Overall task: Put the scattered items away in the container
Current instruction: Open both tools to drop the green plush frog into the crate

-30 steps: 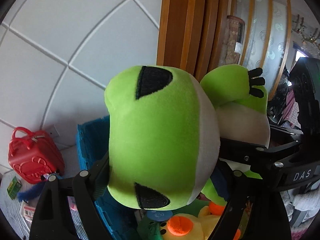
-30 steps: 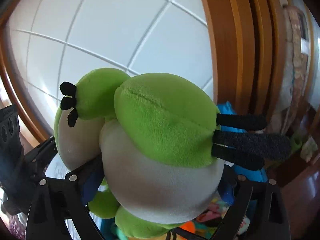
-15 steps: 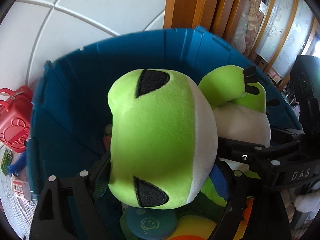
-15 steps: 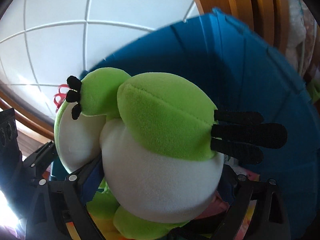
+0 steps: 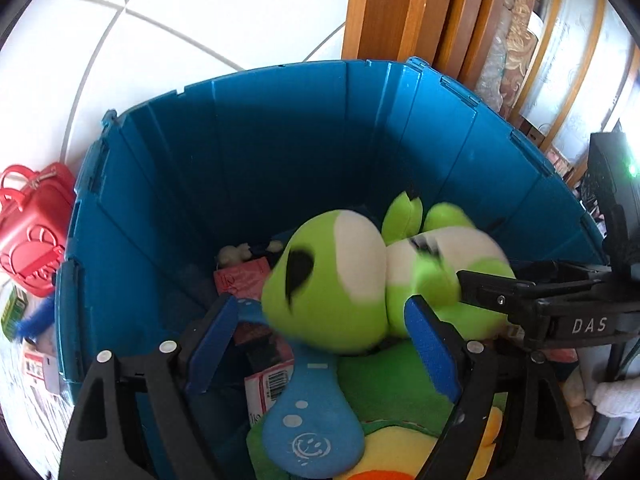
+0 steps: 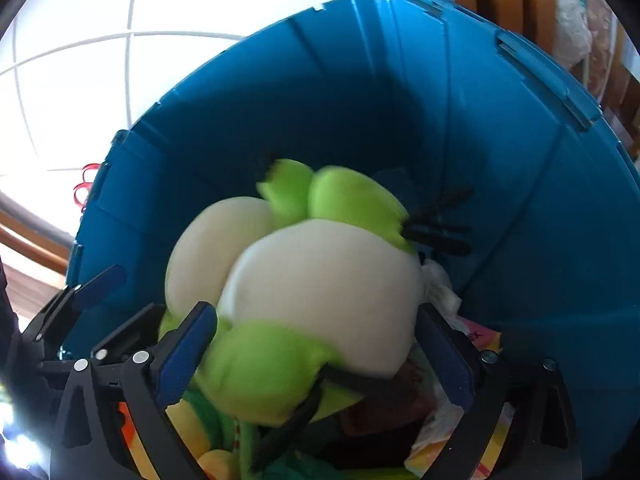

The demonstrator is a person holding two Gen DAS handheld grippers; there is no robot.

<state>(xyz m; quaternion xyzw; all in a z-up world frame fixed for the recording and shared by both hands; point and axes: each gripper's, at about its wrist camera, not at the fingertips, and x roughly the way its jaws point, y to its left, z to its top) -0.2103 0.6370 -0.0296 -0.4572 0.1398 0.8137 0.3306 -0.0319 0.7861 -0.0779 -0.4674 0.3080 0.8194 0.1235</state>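
The left gripper (image 5: 320,344) stands open over the blue bin (image 5: 280,152), its blue pads (image 5: 210,344) apart from the green frog plush (image 5: 340,284), which lies blurred just past the fingertips; the right-hand pad sits close against the plush's flank, and whether it touches cannot be told. The right gripper (image 6: 316,356) has its jaws opening, with the plush's white belly (image 6: 320,288) between the pads (image 6: 186,354) and no clear press on either side. The plush is inside the bin, on top of the other things there: a blue soft toy with a smiley mark (image 5: 312,428), a green and yellow stuffed toy (image 5: 396,412), and a pink packet (image 5: 242,280) nearer the far wall. In the right wrist view the black toes of the plush (image 6: 438,232) stick out toward the bin's wall, and crumpled white wrapping (image 6: 440,292) lies beside it. Outside the bin, on its left in the left wrist view, a red toy case (image 5: 30,228) stands on the floor next to a small green box (image 5: 14,308). White tiles (image 5: 200,12) and wooden panelling (image 5: 384,8) rise behind the bin.
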